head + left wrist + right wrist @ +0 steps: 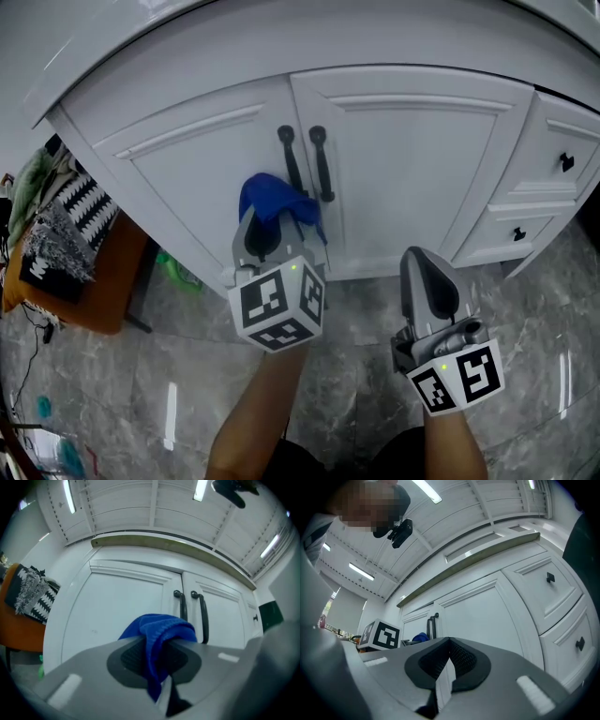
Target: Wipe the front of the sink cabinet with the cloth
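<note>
A blue cloth is pinched in my left gripper, which is shut on it. The cloth hangs just in front of the left door of the white sink cabinet, beside the two black door handles; whether it touches the door I cannot tell. My right gripper is shut on nothing and sits lower, in front of the right door. The blue cloth also shows small in the right gripper view.
White drawers with black knobs stand right of the doors. An orange stool with patterned fabric is at the left. A green item lies on the grey marble floor by the cabinet base.
</note>
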`<state>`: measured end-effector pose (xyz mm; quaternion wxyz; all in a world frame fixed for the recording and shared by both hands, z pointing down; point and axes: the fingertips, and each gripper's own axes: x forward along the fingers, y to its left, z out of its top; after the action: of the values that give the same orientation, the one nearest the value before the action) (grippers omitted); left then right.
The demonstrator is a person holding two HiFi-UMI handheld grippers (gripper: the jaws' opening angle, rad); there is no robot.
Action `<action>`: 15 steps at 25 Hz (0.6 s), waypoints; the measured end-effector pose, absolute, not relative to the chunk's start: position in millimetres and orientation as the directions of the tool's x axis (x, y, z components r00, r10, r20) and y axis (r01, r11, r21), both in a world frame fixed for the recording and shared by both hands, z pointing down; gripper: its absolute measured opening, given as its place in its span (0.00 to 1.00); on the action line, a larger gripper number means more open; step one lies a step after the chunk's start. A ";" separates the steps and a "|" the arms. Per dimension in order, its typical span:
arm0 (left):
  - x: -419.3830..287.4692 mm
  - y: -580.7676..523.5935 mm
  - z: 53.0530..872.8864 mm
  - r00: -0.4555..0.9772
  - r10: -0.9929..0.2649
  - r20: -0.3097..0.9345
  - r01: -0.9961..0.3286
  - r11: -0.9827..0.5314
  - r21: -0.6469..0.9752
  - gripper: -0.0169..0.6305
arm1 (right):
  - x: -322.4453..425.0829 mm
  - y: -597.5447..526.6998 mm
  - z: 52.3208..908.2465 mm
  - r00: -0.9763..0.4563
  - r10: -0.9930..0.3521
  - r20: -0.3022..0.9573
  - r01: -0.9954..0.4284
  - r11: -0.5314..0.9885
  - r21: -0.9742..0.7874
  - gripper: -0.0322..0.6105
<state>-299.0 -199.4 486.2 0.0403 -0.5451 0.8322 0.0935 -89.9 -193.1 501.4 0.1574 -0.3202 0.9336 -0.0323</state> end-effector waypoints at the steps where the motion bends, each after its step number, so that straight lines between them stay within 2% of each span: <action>1: -295.4 -199.9 485.9 -0.398 -0.901 -0.172 -0.916 0.383 0.116 0.10 | -88.5 -193.2 501.1 -0.744 -0.610 -0.272 -0.592 0.791 -0.154 0.05; 15: -258.7 -196.5 496.7 -0.315 -0.934 -0.170 -0.949 0.304 0.088 0.11 | -79.3 -201.9 507.4 -0.728 -0.634 -0.262 -0.618 0.772 -0.149 0.05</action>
<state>-258.7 -196.5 496.7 0.0433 -0.5837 0.8063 0.0860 -79.3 -201.9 507.4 0.1501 -0.3370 0.9291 -0.0258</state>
